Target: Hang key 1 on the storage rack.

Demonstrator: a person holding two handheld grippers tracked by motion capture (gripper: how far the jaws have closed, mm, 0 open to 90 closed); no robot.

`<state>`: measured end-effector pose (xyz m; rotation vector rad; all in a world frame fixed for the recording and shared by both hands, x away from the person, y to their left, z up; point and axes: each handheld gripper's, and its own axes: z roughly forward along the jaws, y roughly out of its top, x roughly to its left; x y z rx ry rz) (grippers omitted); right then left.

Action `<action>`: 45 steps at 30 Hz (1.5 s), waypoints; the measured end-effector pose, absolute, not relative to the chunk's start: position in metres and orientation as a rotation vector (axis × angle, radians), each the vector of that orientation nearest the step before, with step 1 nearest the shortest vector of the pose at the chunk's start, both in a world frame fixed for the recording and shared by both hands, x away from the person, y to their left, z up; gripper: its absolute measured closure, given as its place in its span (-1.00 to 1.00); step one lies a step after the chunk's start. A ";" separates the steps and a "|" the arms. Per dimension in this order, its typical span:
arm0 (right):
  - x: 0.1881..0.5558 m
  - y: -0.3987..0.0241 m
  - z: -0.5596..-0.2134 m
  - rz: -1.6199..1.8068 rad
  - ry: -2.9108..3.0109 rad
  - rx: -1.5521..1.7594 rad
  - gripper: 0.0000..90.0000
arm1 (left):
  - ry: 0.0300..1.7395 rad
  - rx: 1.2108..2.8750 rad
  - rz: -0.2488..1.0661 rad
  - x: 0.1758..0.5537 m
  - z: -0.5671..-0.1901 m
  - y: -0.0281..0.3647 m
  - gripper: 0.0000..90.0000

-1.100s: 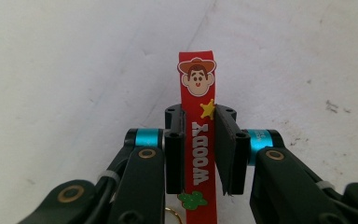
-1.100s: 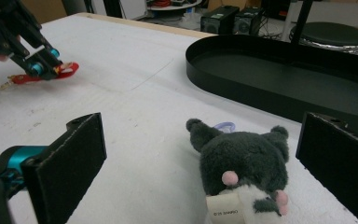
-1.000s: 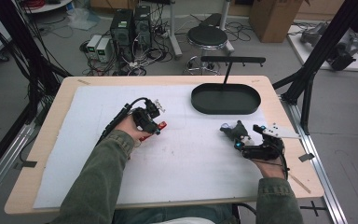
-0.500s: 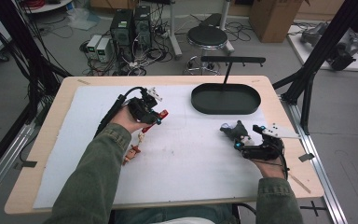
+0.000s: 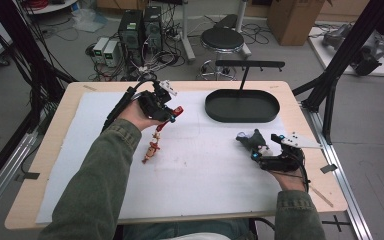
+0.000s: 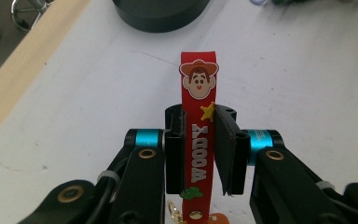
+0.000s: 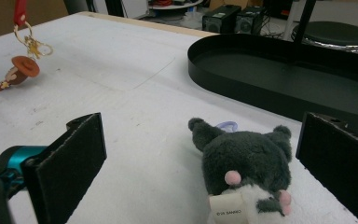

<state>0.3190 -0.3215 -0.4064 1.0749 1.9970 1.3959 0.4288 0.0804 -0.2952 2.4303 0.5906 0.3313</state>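
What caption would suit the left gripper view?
Left gripper clamps a red keychain strap above the white table.

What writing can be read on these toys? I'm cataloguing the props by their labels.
"WOODY": white letters running along the red strap clamped in the left gripper.
"SANRIO": small print on the white tag of the grey plush toy between the right gripper's open jaws; a mark before it is too small to read.
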 end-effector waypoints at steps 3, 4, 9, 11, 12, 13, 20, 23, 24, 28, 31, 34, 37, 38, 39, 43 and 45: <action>0.319 -0.322 -0.406 1.391 1.995 1.084 -0.99 | 0.556 2.446 0.350 0.428 -0.285 0.076 0.66; 0.319 -0.322 -0.406 1.392 1.990 1.080 -0.99 | 0.550 2.440 0.350 0.428 -0.281 0.074 0.66; 0.319 -0.321 -0.407 1.390 1.996 1.073 -0.99 | 0.514 2.433 0.347 0.430 -0.265 0.067 0.66; 0.319 -0.322 -0.407 1.392 1.995 1.078 -0.99 | 0.504 2.426 0.332 0.432 -0.260 0.065 0.66; 0.318 -0.322 -0.406 1.393 1.988 1.074 -0.99 | 0.500 2.424 0.324 0.433 -0.257 0.064 0.66; 0.318 -0.322 -0.406 1.393 1.988 1.074 -0.99 | 0.501 2.422 0.317 0.434 -0.256 0.063 0.66; 0.319 -0.322 -0.406 1.395 1.990 1.068 -0.99 | 0.477 2.413 0.309 0.442 -0.240 0.052 0.66; 0.319 -0.322 -0.407 1.396 1.997 1.071 -0.99 | 0.456 2.435 0.319 0.446 -0.234 0.042 0.66; 0.319 -0.322 -0.407 1.396 1.997 1.071 -0.99 | 0.450 2.434 0.322 0.448 -0.231 0.037 0.66; 0.319 -0.321 -0.407 1.394 2.004 1.067 -0.99 | 0.425 2.425 0.318 0.456 -0.223 0.026 0.66; 0.319 -0.321 -0.407 1.389 2.005 1.065 -0.99 | 0.415 2.415 0.310 0.463 -0.220 0.019 0.66; 0.319 -0.322 -0.408 1.388 2.004 1.067 -0.99 | 0.413 2.415 0.293 0.470 -0.220 0.013 0.66; 0.319 -0.323 -0.408 1.393 1.999 1.072 -0.99 | 0.419 2.413 0.288 0.478 -0.222 0.006 0.66; 0.319 -0.323 -0.408 1.393 1.999 1.072 -0.99 | 0.410 2.412 0.288 0.480 -0.222 0.003 0.66; 0.318 -0.324 -0.408 1.388 2.005 1.078 -0.99 | 0.400 2.413 0.279 0.481 -0.222 0.000 0.66; 0.319 -0.325 -0.409 1.390 1.999 1.076 -0.99 | 0.369 2.426 0.284 0.483 -0.218 -0.012 0.66; 0.319 -0.325 -0.408 1.391 1.999 1.075 -0.99 | 0.359 2.434 0.294 0.486 -0.214 -0.016 0.66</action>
